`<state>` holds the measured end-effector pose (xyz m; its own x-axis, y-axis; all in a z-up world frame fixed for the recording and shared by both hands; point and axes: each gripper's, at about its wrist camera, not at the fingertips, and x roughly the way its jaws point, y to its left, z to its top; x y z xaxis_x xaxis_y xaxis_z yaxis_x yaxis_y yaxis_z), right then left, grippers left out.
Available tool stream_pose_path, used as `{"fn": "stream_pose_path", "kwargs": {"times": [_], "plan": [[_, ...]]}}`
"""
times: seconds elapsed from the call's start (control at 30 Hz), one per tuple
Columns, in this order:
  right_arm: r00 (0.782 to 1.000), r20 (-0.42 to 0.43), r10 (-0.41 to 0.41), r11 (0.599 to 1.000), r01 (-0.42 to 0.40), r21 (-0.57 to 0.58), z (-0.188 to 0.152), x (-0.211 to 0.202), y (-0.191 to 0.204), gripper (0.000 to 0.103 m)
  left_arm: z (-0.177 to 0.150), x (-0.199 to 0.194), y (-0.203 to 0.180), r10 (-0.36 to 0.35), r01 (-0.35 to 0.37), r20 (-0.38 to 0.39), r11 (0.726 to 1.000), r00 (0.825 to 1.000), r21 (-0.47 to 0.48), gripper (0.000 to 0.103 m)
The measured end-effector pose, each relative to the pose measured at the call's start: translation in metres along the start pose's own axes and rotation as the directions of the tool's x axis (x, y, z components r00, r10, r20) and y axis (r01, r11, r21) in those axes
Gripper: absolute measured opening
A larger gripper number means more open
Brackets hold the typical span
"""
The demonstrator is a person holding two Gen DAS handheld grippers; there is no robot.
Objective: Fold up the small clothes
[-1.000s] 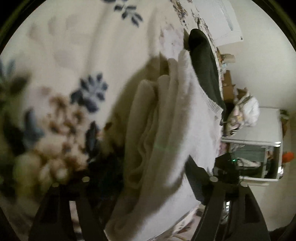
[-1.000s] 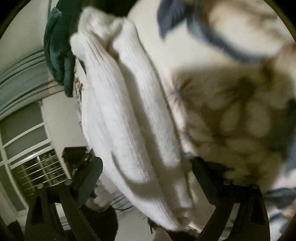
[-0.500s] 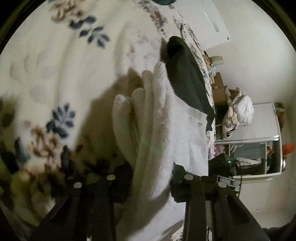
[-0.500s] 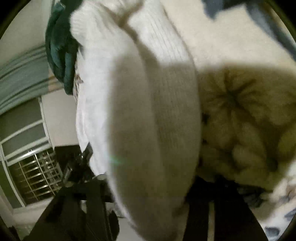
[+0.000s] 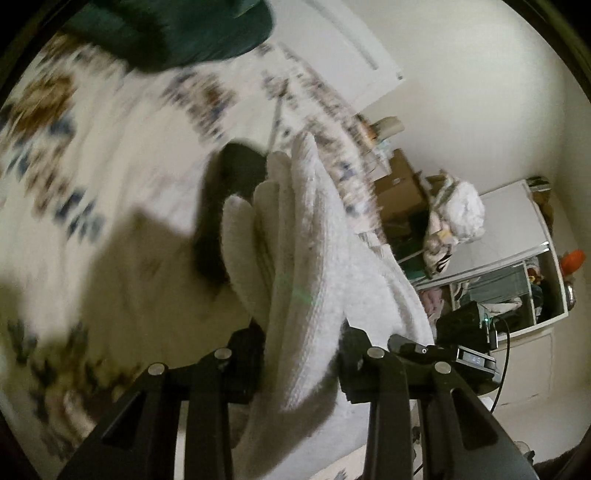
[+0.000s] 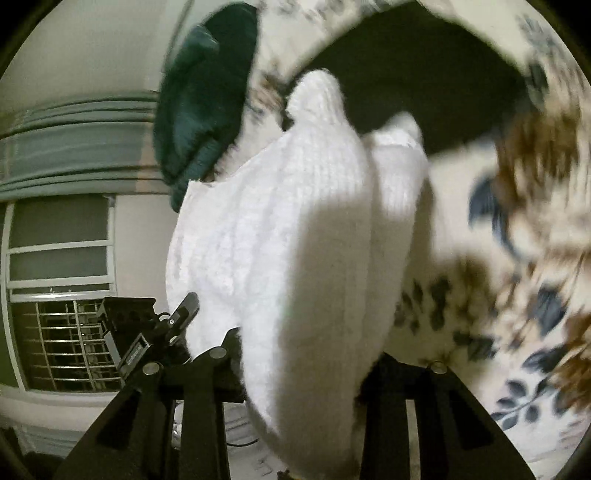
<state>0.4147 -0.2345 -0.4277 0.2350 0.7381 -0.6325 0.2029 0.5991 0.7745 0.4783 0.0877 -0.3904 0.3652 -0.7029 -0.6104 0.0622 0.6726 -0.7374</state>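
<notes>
A white knitted garment (image 5: 295, 266) is bunched in folds and held up off the floral bedspread (image 5: 110, 192). My left gripper (image 5: 301, 354) is shut on one end of it. My right gripper (image 6: 303, 365) is shut on the other end of the same garment (image 6: 295, 240), which fills the middle of the right wrist view. The other gripper's black body (image 6: 147, 332) shows beside the garment at the left of the right wrist view. The fingertips are hidden in the cloth.
A black garment (image 5: 229, 206) lies on the bedspread behind the white one, also in the right wrist view (image 6: 424, 81). A dark green garment (image 5: 177, 33) lies farther off, also in the right wrist view (image 6: 203, 96). A white cabinet (image 5: 517, 258) and boxes stand beside the bed.
Both grippers closed on the white garment and lifted it off the bedspread. The views swung away from the bed surface, so more of the room shows.
</notes>
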Motion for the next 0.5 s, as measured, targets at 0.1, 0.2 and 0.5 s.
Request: {"fn": "stream_pose_path", "kwargs": {"times": [0.1, 0.2, 0.5], "plan": [[0.999, 0.055, -0.003, 0.999, 0.006, -0.051, 0.044, -0.04, 0.026, 0.036, 0.035, 0.015, -0.026, -0.016, 0.015, 0.032, 0.999, 0.999, 0.029, 0.03], [0.995, 0.1, -0.002, 0.996, 0.011, -0.089, 0.09, -0.066, 0.047, 0.036, 0.071, 0.045, -0.04, -0.016, 0.014, 0.053, 0.999, 0.998, 0.047, 0.03], [0.994, 0.081, -0.073, 0.994, 0.079, -0.074, 0.216, -0.024, 0.005, 0.035, 0.11, 0.162, 0.008, 0.067, -0.067, -0.014, 0.998, 0.998, 0.006, 0.03]]}}
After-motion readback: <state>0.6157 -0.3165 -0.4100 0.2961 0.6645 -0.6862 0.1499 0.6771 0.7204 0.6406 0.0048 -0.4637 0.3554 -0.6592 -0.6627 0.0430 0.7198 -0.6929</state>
